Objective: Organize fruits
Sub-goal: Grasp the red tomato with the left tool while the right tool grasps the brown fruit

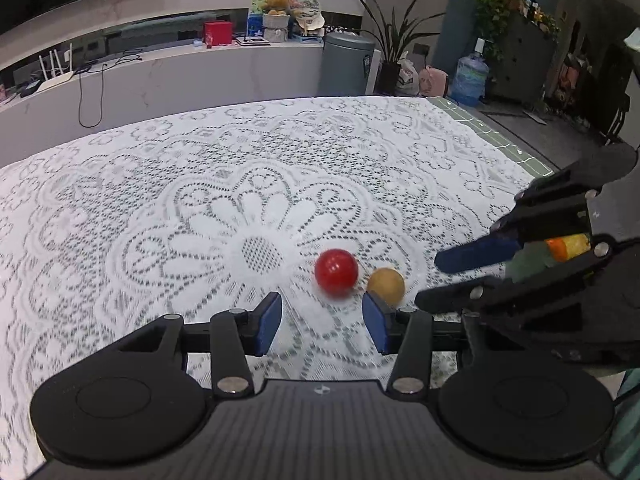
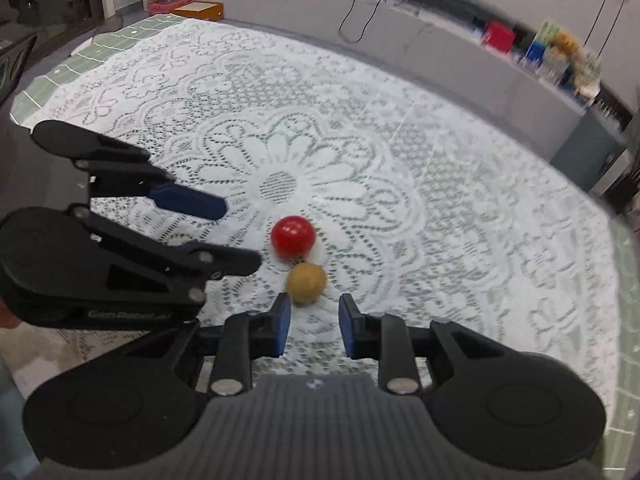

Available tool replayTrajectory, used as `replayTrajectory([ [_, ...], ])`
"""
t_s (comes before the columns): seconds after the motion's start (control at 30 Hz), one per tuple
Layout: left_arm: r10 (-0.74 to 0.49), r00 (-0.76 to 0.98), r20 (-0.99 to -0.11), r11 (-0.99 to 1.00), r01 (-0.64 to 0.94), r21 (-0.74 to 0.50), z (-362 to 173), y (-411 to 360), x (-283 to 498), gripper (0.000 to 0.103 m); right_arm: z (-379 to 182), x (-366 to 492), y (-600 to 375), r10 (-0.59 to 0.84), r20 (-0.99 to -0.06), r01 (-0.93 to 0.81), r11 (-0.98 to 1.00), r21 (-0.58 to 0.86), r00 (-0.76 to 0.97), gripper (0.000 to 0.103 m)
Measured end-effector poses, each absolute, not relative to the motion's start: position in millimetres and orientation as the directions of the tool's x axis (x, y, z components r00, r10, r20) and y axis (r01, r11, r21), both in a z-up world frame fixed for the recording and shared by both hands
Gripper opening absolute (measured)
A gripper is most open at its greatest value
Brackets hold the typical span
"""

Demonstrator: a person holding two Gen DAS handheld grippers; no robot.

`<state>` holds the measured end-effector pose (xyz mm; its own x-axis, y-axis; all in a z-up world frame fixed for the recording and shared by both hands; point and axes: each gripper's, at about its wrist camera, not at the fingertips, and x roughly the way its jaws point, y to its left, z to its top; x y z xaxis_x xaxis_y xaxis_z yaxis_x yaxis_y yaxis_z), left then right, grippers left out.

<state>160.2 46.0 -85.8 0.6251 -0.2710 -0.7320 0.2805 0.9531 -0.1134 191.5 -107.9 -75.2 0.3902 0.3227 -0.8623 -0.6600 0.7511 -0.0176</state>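
Lace tablecloth point(image 1: 200, 200) covered the table; near its central flower lay a red fruit point(image 1: 336, 272) touching a tan fruit point(image 1: 386, 285). Both the left gripper point(image 1: 322, 322) and right gripper point(image 2: 314, 326) hung spread and empty beside them.

White openwork lace cloth point(image 1: 160, 208) over the table, matt. Glossy, smooth red ball point(image 1: 336, 271) with a highlight; duller, matt tan ball point(image 1: 386, 285) beside it. Matt black plastic on both grippers, left point(image 1: 322, 320) and right point(image 2: 314, 326), with blue pads point(image 1: 269, 322), shiny metal pins and a ribbed grey body.
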Motion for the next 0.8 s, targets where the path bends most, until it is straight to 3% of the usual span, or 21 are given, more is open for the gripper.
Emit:
replayTrajectory([
  [0.23,-0.279,0.608,-0.743,0.948,0.299,-0.111,-88,50,178,0.048,-83,211,-100,0.330,-0.880,-0.649,0.760,0.032,0.343,0.023],
  [0.8,-0.366,0.562,-0.742,0.928,0.282,-0.245,-84,63,193,0.048,-93,223,-93,0.353,-0.887,-0.647,0.758,0.084,0.298,0.025],
])
